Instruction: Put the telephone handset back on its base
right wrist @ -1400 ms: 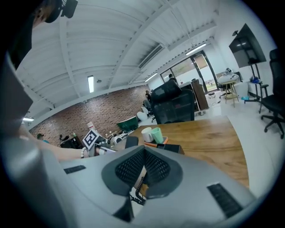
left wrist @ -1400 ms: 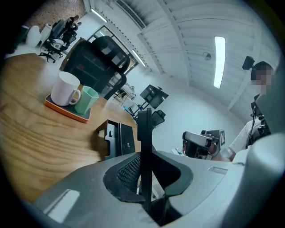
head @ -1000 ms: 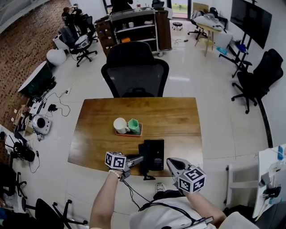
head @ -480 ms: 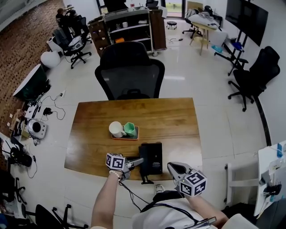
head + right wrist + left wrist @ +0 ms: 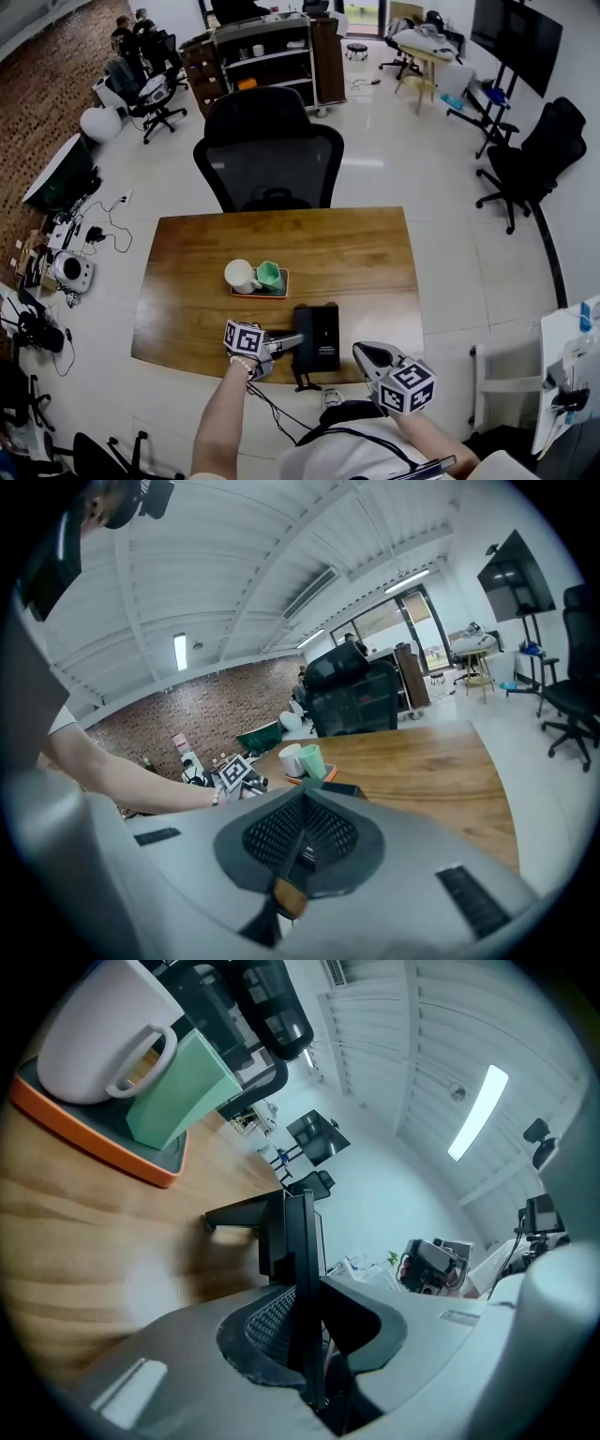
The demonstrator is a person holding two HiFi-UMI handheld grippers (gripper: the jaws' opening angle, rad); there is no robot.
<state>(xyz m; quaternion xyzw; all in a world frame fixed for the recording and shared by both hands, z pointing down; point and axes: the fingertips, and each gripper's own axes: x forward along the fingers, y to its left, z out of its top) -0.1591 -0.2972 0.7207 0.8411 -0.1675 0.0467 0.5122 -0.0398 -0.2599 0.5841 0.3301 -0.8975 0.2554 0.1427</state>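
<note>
**Seating the Handset on the Base**

Step in hand: setting the handset (image 5: 305, 1279) onto the left side of the telephone base (image 5: 325, 336), which sits at the near edge of the table (image 5: 375, 253). The left gripper (image 5: 292, 340) reaches in from the left and pinches the handset edge-on between its pads. Whether it is fully seated cannot be told. The next move likely calls for levelling it in the cradle, then releasing. The right gripper (image 5: 367, 353) hangs near and right of the base, jaws pressed together, empty.

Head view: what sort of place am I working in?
Probably an open-plan office or lab: a wooden desk carrying a desk telephone, a mesh office chair behind it, a large screen by the wall.
</note>
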